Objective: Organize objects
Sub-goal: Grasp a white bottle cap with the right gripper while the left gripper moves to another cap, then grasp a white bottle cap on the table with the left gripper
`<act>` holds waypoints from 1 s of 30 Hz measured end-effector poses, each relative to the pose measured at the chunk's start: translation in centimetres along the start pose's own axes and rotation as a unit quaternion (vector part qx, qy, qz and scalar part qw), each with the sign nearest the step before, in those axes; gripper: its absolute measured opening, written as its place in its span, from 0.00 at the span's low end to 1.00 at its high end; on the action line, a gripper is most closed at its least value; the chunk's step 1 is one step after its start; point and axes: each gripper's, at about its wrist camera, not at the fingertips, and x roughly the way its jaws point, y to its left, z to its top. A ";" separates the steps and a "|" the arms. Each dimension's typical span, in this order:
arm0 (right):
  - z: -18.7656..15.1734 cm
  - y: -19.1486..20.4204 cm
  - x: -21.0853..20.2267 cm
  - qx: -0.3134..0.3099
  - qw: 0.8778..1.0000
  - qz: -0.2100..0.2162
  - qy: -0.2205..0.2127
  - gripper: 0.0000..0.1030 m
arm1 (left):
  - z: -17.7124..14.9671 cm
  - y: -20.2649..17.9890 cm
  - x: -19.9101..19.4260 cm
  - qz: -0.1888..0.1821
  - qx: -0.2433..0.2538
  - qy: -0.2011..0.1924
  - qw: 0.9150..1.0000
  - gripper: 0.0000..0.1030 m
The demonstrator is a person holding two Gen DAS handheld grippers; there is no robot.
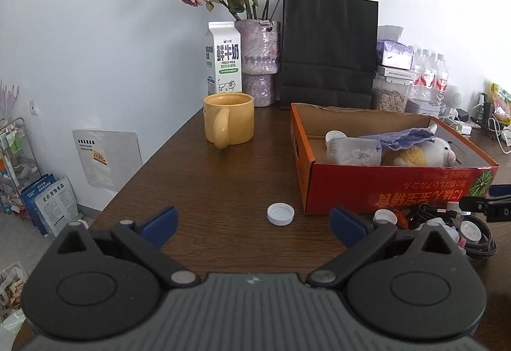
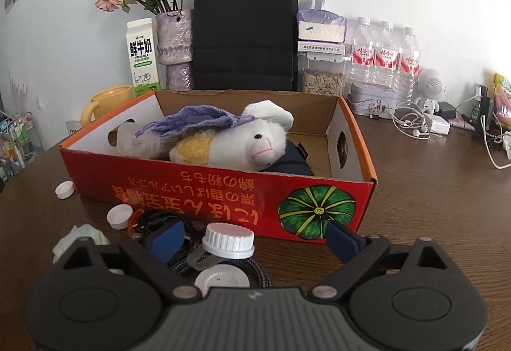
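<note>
- Left wrist view: the left gripper (image 1: pixel 254 224) hangs spread wide with nothing between its blue pads, over the brown table (image 1: pixel 198 184).
- A white bottle cap (image 1: pixel 280 214) lies just ahead of it, between the fingertips' lines, open side up, close to the red cardboard box (image 1: pixel 392 188).
- A yellow mug (image 1: pixel 229 121) stands farther back, handle toward the camera.
- Right wrist view: the right gripper (image 2: pixel 255 237) is released, jaws wide; a white ribbed cap (image 2: pixel 229 239) sits between its pads, nearer the left one, seemingly untouched.
- The cap stands upright on what may be a small bottle amid coiled cables (image 2: pixel 179 258).
- The box wall rises directly behind; a plush sheep (image 2: pixel 242 143) lies inside it, head toward the right.
</note>
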 end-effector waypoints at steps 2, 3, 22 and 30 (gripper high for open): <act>0.2 0.0 0.7 0.010 1.000 0.012 0.006 0.75 | 0.0 0.2 0.3 0.002 -0.002 0.002 1.000 1.00; 0.2 0.0 1.0 0.011 1.000 0.017 0.009 0.71 | 0.0 0.3 0.5 0.002 -0.003 0.004 1.000 1.00; -1.0 -1.3 -2.1 0.022 0.996 0.015 -0.085 0.34 | 0.2 -0.1 5.2 0.011 0.010 0.042 0.999 1.00; -1.4 -1.3 -2.3 0.007 0.996 0.002 -0.093 0.34 | 0.3 -1.3 9.0 0.017 0.033 0.077 0.996 1.00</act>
